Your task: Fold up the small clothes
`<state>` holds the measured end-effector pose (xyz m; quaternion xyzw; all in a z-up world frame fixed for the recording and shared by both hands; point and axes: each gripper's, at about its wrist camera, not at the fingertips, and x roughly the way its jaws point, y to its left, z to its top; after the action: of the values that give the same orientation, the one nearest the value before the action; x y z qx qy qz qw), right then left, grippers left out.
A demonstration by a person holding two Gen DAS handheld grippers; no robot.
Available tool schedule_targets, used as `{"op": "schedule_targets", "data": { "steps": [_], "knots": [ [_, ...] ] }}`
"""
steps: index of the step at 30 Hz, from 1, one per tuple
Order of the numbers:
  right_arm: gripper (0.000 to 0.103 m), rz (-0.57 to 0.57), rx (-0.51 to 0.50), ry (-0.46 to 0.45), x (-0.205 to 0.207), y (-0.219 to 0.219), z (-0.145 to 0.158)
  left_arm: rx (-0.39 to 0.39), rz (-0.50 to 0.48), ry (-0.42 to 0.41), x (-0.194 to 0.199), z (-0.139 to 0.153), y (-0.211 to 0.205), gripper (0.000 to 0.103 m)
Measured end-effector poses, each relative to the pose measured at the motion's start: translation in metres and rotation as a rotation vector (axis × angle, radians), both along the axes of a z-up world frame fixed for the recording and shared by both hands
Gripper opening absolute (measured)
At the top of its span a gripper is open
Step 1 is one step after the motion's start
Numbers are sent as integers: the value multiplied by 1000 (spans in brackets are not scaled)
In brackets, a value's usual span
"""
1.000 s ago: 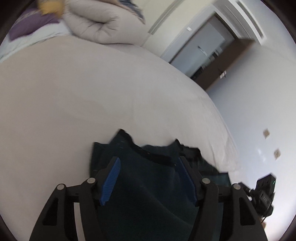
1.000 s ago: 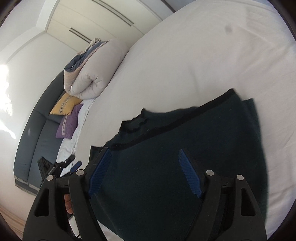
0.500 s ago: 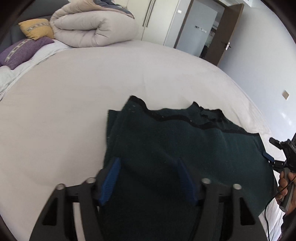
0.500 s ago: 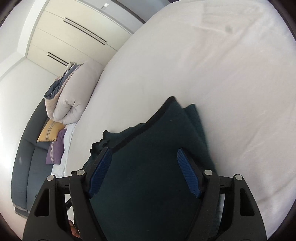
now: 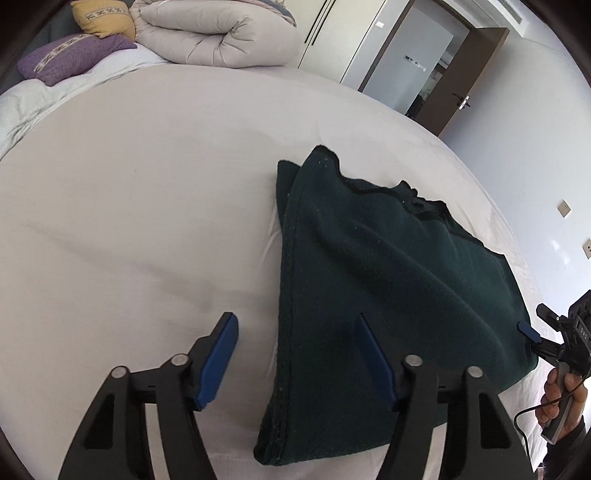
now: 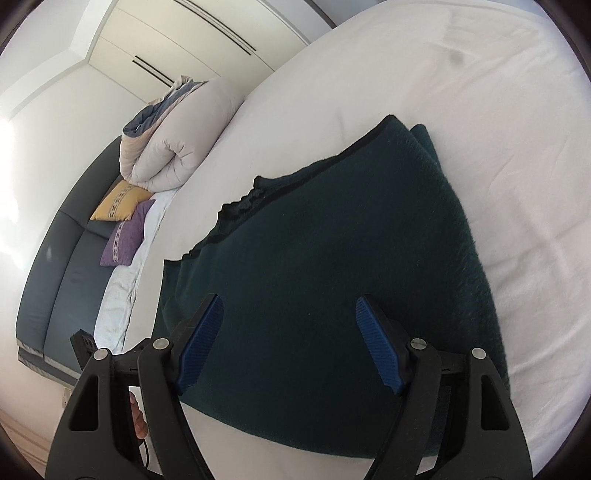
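A dark green knitted garment (image 5: 388, 288) lies folded flat on the white bed (image 5: 129, 221), with a black-trimmed edge at its far side. My left gripper (image 5: 297, 356) is open and empty, hovering over the garment's left edge near the front. My right gripper (image 6: 290, 339) is open and empty above the near part of the garment (image 6: 332, 229). The right gripper also shows at the far right of the left wrist view (image 5: 546, 336), by the garment's right corner.
A rolled beige duvet (image 5: 218, 33) and purple (image 5: 74, 59) and yellow (image 5: 107, 16) pillows lie at the bed's far end. A dark sofa (image 6: 62, 266) stands beside the bed. An open door (image 5: 465, 85) and wardrobes (image 6: 207, 44) line the walls.
Both grippers have drawn back from the garment with open jaws. The left gripper has shifted left, so only its right finger is over the cloth. The garment lies flat.
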<state>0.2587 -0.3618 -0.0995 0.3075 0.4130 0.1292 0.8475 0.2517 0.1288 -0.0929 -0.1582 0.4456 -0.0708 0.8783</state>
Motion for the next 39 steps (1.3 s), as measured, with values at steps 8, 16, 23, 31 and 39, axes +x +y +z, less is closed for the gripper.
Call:
{"op": "schedule_targets", "data": {
  "steps": [8, 16, 23, 31, 39],
  "knots": [
    [74, 22, -67, 32, -12, 22, -7, 73, 9, -16, -18, -2, -16, 16],
    [74, 22, -145, 53, -8, 33, -15, 123, 26, -17, -33, -2, -18, 15],
    [73, 38, -240, 52, -2, 48, -18, 118, 35, -15, -39, -5, -15, 13],
    [72, 41, -296, 57, 3, 53, -22, 121, 42, -7, -46, -8, -13, 11],
    [75, 63, -297, 32, 7, 70, -4, 55, 78, -1, -58, -7, 0, 32]
  ]
}}
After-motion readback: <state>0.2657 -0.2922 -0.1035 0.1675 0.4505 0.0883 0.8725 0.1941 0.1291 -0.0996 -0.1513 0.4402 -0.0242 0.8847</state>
